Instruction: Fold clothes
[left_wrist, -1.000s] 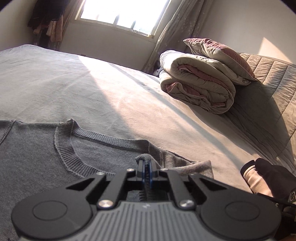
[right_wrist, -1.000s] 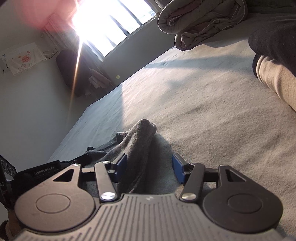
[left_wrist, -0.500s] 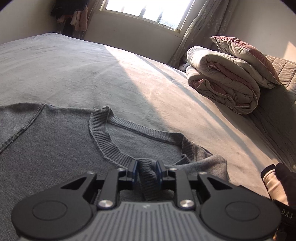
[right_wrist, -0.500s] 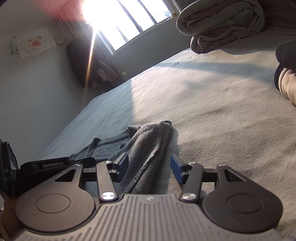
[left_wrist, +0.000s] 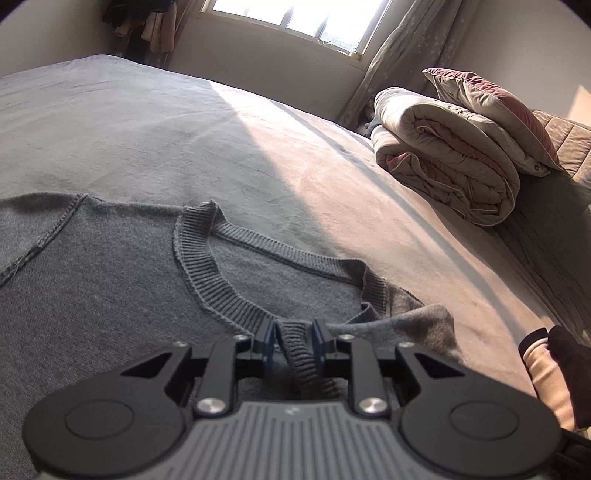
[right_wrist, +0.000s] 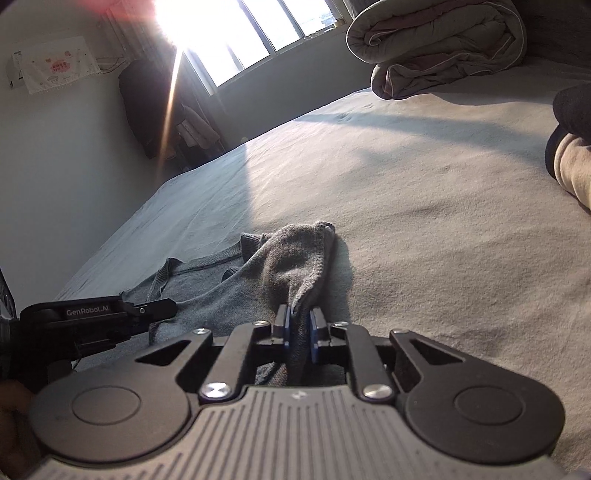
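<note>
A grey knit sweater (left_wrist: 110, 288) lies spread flat on the near part of the bed, its ribbed collar (left_wrist: 207, 273) facing up. At its near right side the fabric is bunched into a raised fold (right_wrist: 303, 258) rather than lying flat.

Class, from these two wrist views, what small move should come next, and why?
Probably draw the left claw back: its jaws are opening, pads off the ribbed collar between them, while the right claw is closing on the sweater's bunched edge.
</note>
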